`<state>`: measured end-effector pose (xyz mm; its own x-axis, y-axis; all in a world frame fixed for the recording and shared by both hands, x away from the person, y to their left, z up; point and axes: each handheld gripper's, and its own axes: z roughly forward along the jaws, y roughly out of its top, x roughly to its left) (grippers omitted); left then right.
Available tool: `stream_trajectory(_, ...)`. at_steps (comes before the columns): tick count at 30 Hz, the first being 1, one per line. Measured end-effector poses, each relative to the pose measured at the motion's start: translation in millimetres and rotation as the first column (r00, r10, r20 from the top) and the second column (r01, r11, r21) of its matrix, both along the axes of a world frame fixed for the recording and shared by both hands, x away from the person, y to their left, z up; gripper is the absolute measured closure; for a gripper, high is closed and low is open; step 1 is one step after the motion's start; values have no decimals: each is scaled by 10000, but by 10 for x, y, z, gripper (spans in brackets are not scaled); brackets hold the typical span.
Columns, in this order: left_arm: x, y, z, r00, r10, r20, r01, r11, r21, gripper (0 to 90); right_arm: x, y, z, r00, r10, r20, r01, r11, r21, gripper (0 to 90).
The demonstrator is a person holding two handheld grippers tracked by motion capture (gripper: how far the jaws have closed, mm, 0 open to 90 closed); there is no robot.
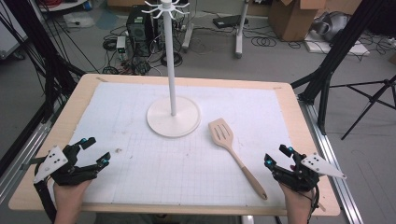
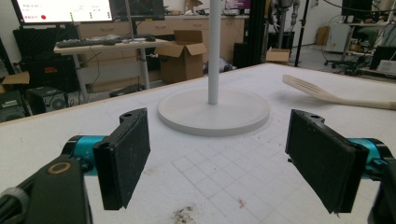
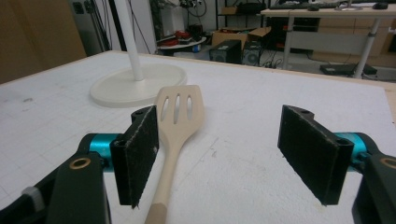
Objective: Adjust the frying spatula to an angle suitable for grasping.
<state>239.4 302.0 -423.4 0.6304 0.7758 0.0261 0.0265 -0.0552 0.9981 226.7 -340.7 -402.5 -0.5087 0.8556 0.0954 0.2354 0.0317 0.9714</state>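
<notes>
A pale wooden slotted spatula (image 1: 233, 151) lies flat on the white gridded mat, blade toward the stand, handle pointing to the front right. In the right gripper view the spatula (image 3: 176, 121) runs up past the left jaw. A white stand (image 1: 173, 116) with a round base, a tall pole and hooks on top rises at the mat's middle back; its base (image 2: 214, 111) also appears in the left gripper view. My left gripper (image 1: 95, 151) rests at the front left, open and empty. My right gripper (image 1: 277, 155) sits at the front right, open, just right of the spatula's handle.
The mat covers a wooden table (image 1: 88, 81). Small dark specks (image 2: 184, 213) lie on the mat near the left gripper. Beyond the table are cables, a computer tower (image 1: 140, 23), cardboard boxes (image 1: 292, 16) and black tripod legs (image 1: 331, 60).
</notes>
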Motion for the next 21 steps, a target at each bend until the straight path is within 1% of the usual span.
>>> stream_trajectory(1,2,0,4,10000,26,8,-26,10000,16,223,3,-2,-1,10000,20,2,-20,10000,46,280)
stream_trajectory(3,5,-1,2,10000,32,9,-32,10000,-37,222,8,-1,-4,10000,18,-31,-18,10000,12,280)
stream_trajectory(5,0,3,-2,10000,42,-39,-42,10000,57,222,11,2,-11,10000,-14,-83,14,10000,-93,280)
stream_trajectory(7,-5,3,-5,10000,31,-51,-31,10000,13,222,8,8,-17,9999,-10,-162,8,9999,-115,281)
stream_trajectory(9,-4,5,-5,10000,53,-40,-53,10000,-19,222,10,18,-13,9999,8,-113,-9,9999,-126,280)
stream_trajectory(12,12,15,-1,10000,40,-36,-40,10000,13,222,12,30,-2,9999,59,-156,-61,9999,-158,280)
stream_trajectory(13,19,17,-4,10000,52,-60,-52,10000,6,222,11,36,4,9996,44,-295,-49,9999,-163,281)
stream_trajectory(14,24,20,-9,9999,50,-104,-50,10000,10,222,18,34,2,9998,73,-186,-78,9997,-227,280)
stream_trajectory(15,25,15,-18,9999,84,-122,-84,10000,-40,222,9,35,0,9997,45,-228,-50,9997,-219,280)
stream_trajectory(18,30,9,-33,9998,60,-202,-60,10000,23,222,1,32,-4,9995,-26,-325,18,9997,-230,280)
stream_trajectory(19,32,3,-40,9996,142,-255,-139,9999,98,222,-1,31,-5,9995,-41,-302,35,9998,-216,280)
stream_trajectory(21,32,1,-39,9994,192,-280,-191,9998,63,221,-4,35,-4,9996,-49,-294,43,9998,-210,281)
